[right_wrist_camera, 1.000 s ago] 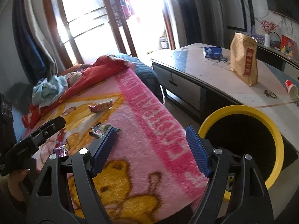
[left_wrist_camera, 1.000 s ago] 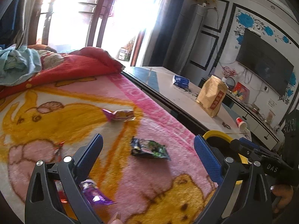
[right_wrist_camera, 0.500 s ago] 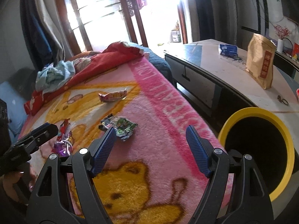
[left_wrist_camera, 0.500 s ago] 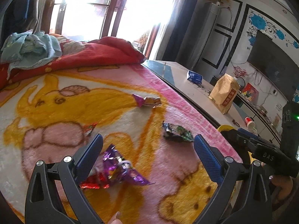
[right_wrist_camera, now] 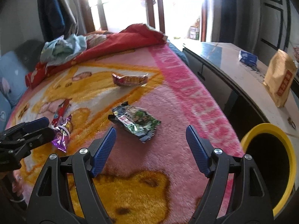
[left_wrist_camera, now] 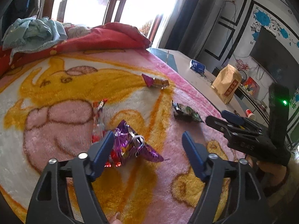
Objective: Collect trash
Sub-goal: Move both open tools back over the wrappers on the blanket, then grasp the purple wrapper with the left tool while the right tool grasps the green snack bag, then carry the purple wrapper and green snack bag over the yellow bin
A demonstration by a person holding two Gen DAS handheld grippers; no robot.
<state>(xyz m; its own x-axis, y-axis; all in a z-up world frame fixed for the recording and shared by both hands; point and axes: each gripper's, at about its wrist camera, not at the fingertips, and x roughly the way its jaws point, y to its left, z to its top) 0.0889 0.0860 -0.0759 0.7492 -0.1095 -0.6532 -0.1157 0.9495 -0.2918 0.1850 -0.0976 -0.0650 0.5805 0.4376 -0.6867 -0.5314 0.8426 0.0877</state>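
Closing over the purple foil wrapper (left_wrist_camera: 129,141), the left hand-held gripper (left_wrist_camera: 147,147) had that crumpled piece between its jaws on the pink cartoon blanket (left_wrist_camera: 56,112), pads not yet pressing it. A red wrapper (left_wrist_camera: 99,106) lay just beside. Further right, the right hand-held gripper (right_wrist_camera: 150,145) hung wide open and empty, near the green snack packet (right_wrist_camera: 138,123). The yellow-rimmed bin (right_wrist_camera: 291,158) stood off the bed's right edge, below the tabletop (right_wrist_camera: 243,78).
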